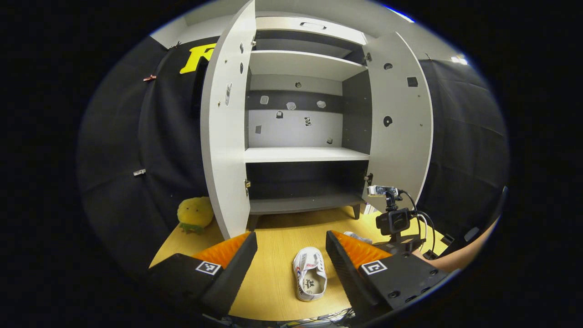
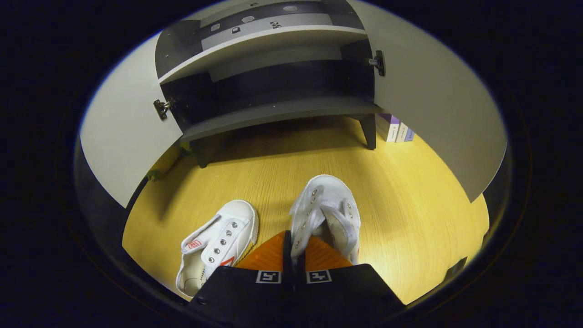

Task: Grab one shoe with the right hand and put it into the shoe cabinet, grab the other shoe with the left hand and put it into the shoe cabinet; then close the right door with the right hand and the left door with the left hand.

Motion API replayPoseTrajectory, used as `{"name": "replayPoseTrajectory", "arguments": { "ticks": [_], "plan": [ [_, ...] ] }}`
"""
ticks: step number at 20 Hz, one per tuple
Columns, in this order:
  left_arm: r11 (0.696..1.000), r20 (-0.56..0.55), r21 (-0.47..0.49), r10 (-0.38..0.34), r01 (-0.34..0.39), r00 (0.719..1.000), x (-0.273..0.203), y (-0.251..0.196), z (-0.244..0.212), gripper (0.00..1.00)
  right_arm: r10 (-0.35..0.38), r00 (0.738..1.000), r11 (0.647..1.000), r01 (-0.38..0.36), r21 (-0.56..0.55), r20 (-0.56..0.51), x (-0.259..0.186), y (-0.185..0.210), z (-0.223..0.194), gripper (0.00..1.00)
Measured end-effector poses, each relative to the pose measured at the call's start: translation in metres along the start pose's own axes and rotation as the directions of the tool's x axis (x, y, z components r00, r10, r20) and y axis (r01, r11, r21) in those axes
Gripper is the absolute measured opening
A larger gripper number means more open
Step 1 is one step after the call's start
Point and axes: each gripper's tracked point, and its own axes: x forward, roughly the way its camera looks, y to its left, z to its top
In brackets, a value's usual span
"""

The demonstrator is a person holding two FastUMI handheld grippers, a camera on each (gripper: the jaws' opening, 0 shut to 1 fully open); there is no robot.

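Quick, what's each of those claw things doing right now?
Left gripper: open, holding nothing.
Right gripper: closed on the side of a white shoe.

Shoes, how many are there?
2. One shoe lies on the wooden floor; the other shoe is pinched by the right gripper, before the cabinet.

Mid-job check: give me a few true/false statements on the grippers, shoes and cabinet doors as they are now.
1. The right gripper is shut on the right shoe. True.
2. The left gripper is shut on the other shoe. False: it is open, the shoe lying on the floor between its fingers.
3. Both cabinet doors are closed. False: both stand open.
4. The lower shelf holds no shoe. True.
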Motion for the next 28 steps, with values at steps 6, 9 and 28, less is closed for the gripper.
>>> {"name": "replayPoseTrajectory", "arguments": {
  "ticks": [6, 9, 28],
  "plan": [
    [1.000, 0.050, 0.017, -0.022, 0.022, 0.999, -0.006, 0.006, 0.011, 0.96, 0.003, 0.991, 0.998, 0.004, -0.055, 0.131, -0.053, 0.017, 0.057, 0.05],
    [0.999, 0.069, 0.014, -0.044, 0.043, 0.997, -0.004, 0.009, 0.013, 0.95, 0.008, 0.977, 0.994, 0.016, -0.112, 0.214, -0.082, 0.028, 0.093, 0.05],
    [0.996, 0.219, 0.053, -0.085, 0.075, 0.972, -0.002, 0.044, 0.058, 0.95, 0.150, 0.819, 0.954, 0.028, -0.299, 0.554, -0.159, 0.133, 0.381, 0.05]
  ]
}}
